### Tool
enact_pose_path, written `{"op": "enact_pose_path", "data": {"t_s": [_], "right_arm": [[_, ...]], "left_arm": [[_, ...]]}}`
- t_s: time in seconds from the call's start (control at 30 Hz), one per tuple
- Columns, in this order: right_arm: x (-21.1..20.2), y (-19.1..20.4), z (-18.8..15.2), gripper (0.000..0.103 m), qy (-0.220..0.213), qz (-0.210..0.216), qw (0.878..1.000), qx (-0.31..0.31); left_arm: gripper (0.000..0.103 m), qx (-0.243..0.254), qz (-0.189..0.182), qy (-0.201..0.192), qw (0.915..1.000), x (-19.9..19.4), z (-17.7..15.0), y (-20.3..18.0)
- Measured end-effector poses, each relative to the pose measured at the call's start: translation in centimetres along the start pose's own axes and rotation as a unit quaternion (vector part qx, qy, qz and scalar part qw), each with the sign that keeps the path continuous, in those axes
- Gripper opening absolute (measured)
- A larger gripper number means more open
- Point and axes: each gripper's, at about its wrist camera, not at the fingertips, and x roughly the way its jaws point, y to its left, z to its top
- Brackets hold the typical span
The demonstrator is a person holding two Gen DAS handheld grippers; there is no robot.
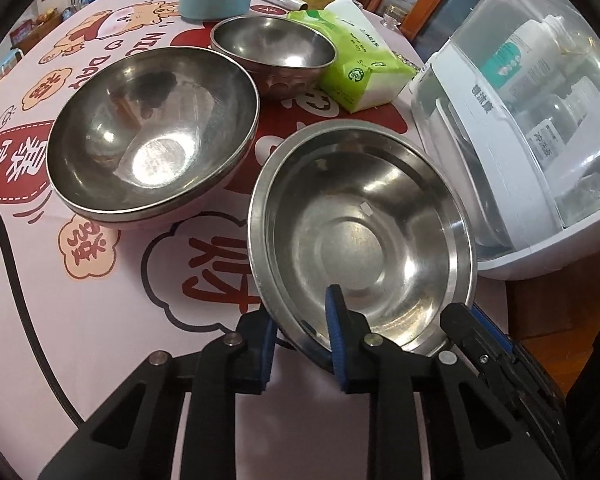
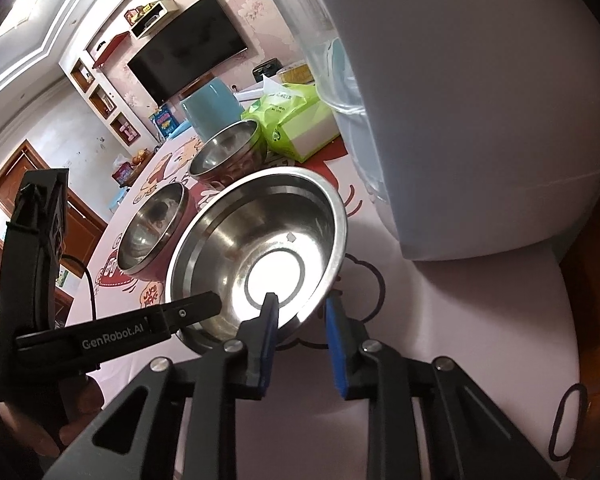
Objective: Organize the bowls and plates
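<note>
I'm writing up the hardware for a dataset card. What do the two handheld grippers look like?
Both are alike: matte black, angular linkage arms with triangular cut-outs and silver pivot pins, ending in flat blue finger pads. The left gripper, seen side-on in the right wrist view, carries white "GenRobot.AI" lettering and a thin black cable. The right gripper shows no lettering in view.

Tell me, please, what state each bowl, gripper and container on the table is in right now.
Wide-rimmed bowl: empty, tilted, rim held by both grippers.
Large bowl: upright, empty, on the table.
Small bowl: upright, empty, behind the large one.
Left gripper: shut on the wide-rimmed bowl's rim.
Right gripper: straddling that rim, contact unclear.
Tissue pack: opened, tissue sticking out.
White cabinet: cover closed.
</note>
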Motion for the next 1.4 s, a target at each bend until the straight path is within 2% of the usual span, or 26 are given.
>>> {"op": "enact_pose_path", "data": {"t_s": [0.37,0.8,1.4], "right_arm": [[0.0,0.2,-0.1,0.021,0.015,0.004,1.000,0.003],[-1.8,1.0,-1.4,0.021,0.037,0.008,0.999,-0.006],[-7.0,4.7,-4.0,0.021,0.020,0.027,0.998,-0.062]], "left_arm": [[0.021,-0.011,-0.007,0.008,0.9999,-0.1,-0.6,0.3],[0.021,0.001,-0.009,0.024,0.9997,-1.7,-2.3,0.0],[0.022,-0.003,-0.021,-0.010,0.9997,-8.1,-6.8,0.8]]}}
